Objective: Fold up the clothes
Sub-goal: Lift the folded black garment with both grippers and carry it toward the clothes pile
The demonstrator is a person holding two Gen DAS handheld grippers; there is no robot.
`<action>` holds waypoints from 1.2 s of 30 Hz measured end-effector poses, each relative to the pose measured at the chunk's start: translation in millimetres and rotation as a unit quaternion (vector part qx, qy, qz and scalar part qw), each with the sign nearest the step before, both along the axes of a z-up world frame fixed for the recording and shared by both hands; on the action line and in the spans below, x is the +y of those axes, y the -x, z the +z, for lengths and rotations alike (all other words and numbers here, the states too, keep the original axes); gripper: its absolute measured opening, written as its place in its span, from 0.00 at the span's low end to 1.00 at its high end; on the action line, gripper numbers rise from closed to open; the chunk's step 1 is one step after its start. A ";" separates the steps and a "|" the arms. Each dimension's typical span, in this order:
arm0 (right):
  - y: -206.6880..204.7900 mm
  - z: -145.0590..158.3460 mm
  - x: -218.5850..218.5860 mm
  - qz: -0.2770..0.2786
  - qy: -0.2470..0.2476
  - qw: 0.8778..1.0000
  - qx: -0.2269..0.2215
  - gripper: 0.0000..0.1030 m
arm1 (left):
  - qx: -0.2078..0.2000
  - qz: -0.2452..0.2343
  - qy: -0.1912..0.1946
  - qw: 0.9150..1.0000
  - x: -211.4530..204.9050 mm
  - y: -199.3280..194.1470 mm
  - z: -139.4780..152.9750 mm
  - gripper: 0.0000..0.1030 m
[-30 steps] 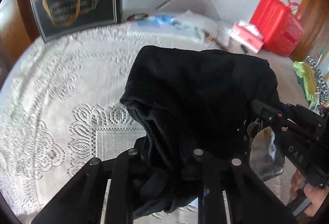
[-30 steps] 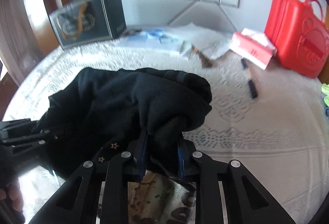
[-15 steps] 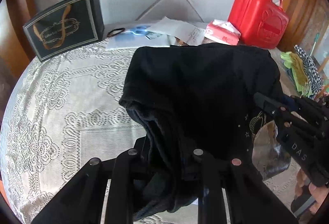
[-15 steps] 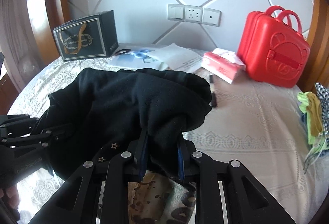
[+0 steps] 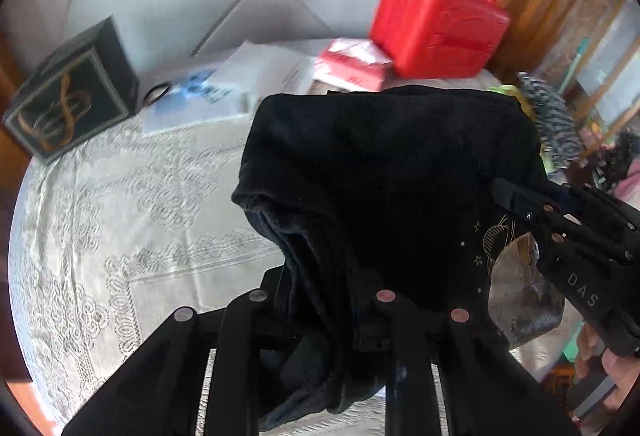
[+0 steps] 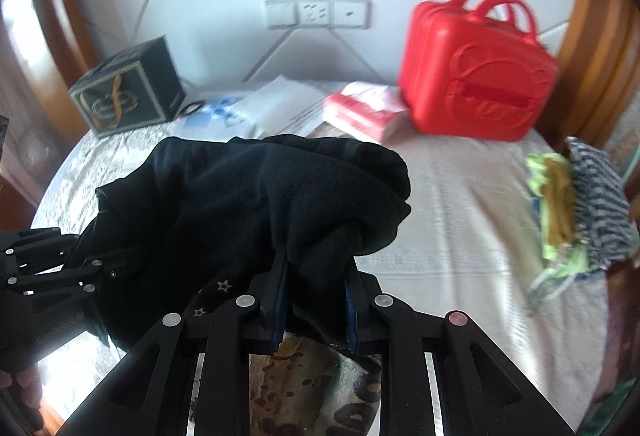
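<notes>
A black garment [image 5: 384, 171] with small gold stars and a planet print hangs bunched between both grippers above the lace tablecloth [image 5: 120, 203]. My left gripper [image 5: 324, 296] is shut on one edge of it; the cloth hides the fingertips. My right gripper [image 6: 316, 276] is shut on the other edge of the same garment [image 6: 248, 203], with cloth pinched between its blue-padded fingers [image 6: 280, 288]. The right gripper also shows at the right in the left wrist view [image 5: 568, 228], the left one at the left in the right wrist view [image 6: 44, 268].
A red case [image 6: 476, 67], a pink tissue pack [image 6: 364, 111], papers [image 6: 272, 103] and a dark gift box [image 6: 124, 91] stand along the back by the wall. Folded striped and green clothes [image 6: 580, 203] lie at the right edge.
Both grippers have lifted and tilted up with the garment; the wall and back objects now sit lower and larger in view. Both grips are unchanged.
</notes>
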State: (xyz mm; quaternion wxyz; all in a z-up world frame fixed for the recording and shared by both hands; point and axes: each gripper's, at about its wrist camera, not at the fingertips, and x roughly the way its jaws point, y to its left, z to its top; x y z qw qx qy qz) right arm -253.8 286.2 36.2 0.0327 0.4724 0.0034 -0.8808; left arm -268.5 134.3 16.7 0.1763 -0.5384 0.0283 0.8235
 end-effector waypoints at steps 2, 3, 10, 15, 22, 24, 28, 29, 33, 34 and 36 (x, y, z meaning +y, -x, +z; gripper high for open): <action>-6.6 14.8 13.9 -0.016 0.001 1.000 0.000 0.22 | 0.000 -0.014 0.000 1.000 15.6 -2.0 11.8 0.18; -9.9 21.5 21.3 -0.024 0.002 1.000 0.000 0.22 | 0.001 -0.023 0.000 1.000 24.1 -3.2 17.7 0.18; -28.1 50.3 78.6 -0.067 0.002 0.998 0.003 0.22 | 0.009 -0.059 0.000 0.998 81.3 -11.1 42.8 0.18; -33.7 59.0 119.8 -0.069 -0.002 0.998 0.004 0.22 | 0.010 -0.059 -0.004 0.998 129.5 -17.8 50.8 0.18; -38.9 79.7 191.6 -0.044 -0.022 0.999 0.014 0.22 | 0.017 -0.031 -0.029 0.999 200.4 -32.7 64.0 0.18; -40.8 84.4 214.8 -0.037 -0.025 0.999 0.017 0.22 | 0.013 -0.027 -0.031 0.999 221.8 -37.9 65.8 0.18; -45.5 88.3 257.4 -0.029 -0.023 0.999 0.013 0.22 | 0.014 -0.028 -0.027 0.999 261.3 -45.0 72.6 0.18; -47.2 89.7 266.6 -0.029 -0.022 0.999 0.015 0.22 | 0.015 -0.031 -0.024 0.999 271.3 -46.2 74.2 0.18; -48.5 94.1 303.3 -0.041 -0.007 0.999 0.018 0.22 | 0.020 -0.049 -0.011 0.999 304.7 -47.4 78.2 0.18; -48.7 95.4 311.0 -0.044 -0.003 0.999 0.020 0.22 | 0.023 -0.054 -0.008 0.998 312.8 -46.6 79.4 0.18; -49.8 96.9 324.1 -0.054 0.002 0.998 0.026 0.22 | 0.025 -0.062 -0.005 0.998 325.6 -44.7 81.3 0.18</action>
